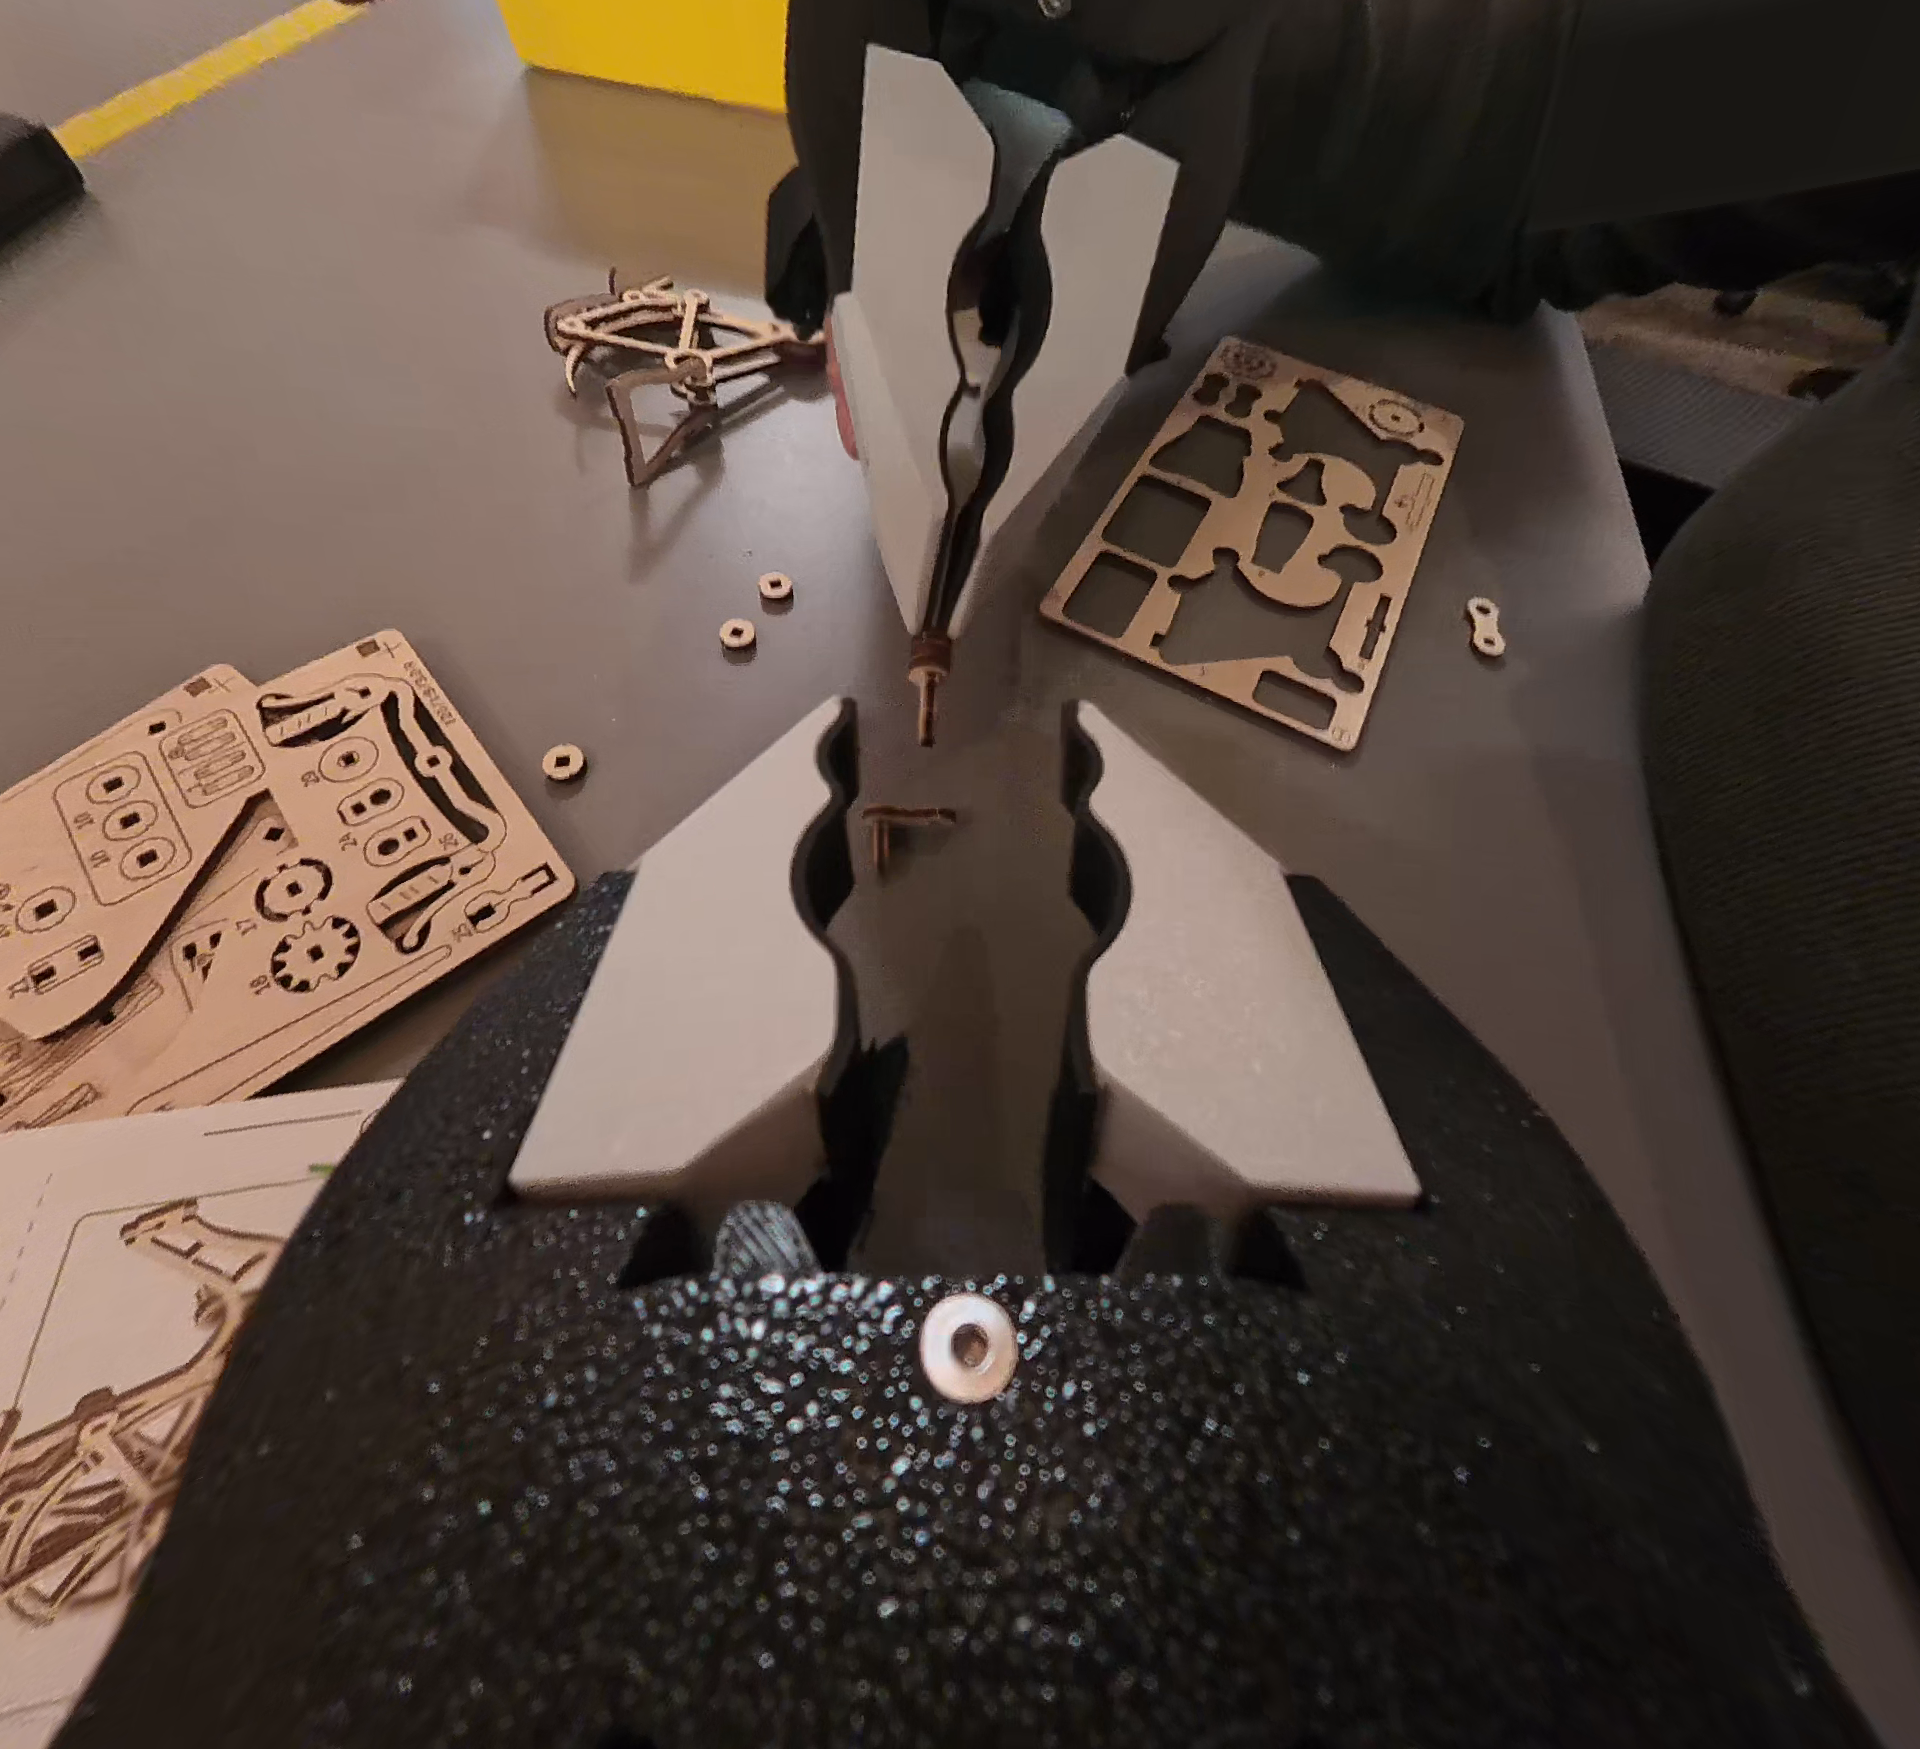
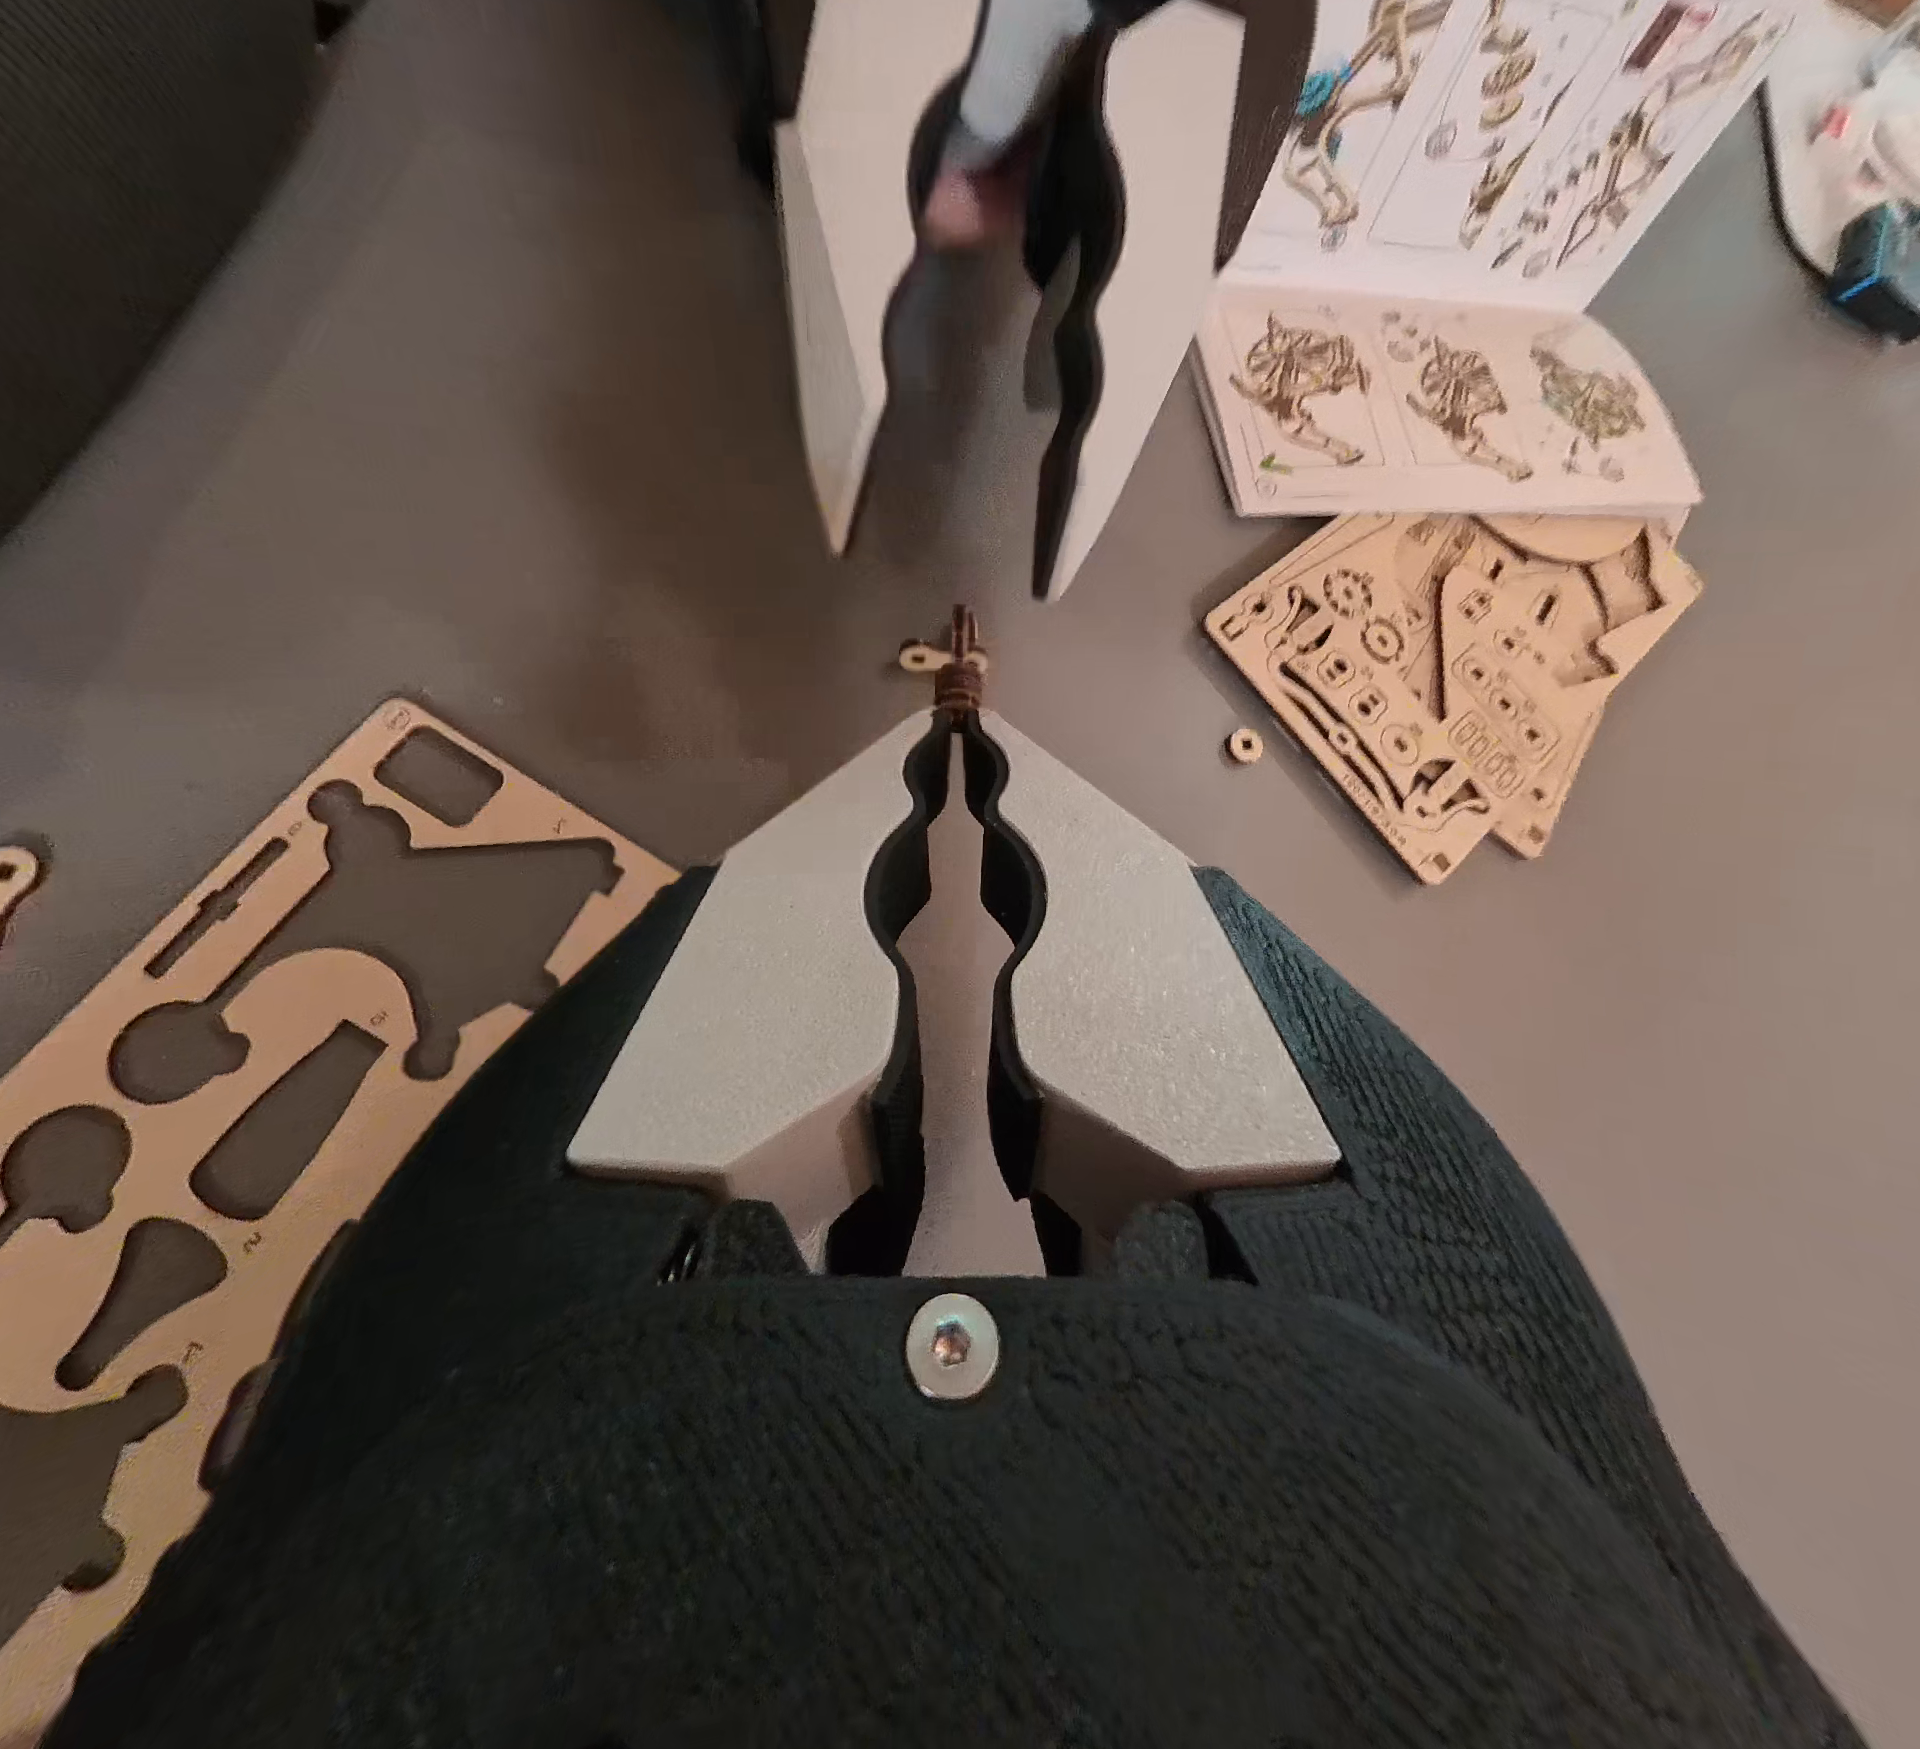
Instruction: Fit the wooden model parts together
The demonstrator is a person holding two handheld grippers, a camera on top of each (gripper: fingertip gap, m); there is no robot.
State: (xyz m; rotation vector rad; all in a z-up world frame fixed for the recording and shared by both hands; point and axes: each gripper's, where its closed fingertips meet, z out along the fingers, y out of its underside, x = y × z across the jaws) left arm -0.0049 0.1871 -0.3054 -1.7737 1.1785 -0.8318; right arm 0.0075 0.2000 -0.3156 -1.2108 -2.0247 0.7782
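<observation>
Now | right tongs (image 2: pixel 956 725) pinch tiny wooden axle (image 2: pixel 958 679) at its collar, above tabletop (image 2: pixel 582 473) | left tongs (image 1: pixel 961 723) open, empty | cross-shaped piece (image 1: pixel 902 829) lies below | featherlight, brittle: grip gently.

Small engraved part numbers mark the wooden part sheets (image 1: pixel 281 868) near the worktop's left edge and the emptied sheet (image 2: pixel 260 1055); the booklet (image 2: pixel 1455 390) carries print too small to read.
</observation>
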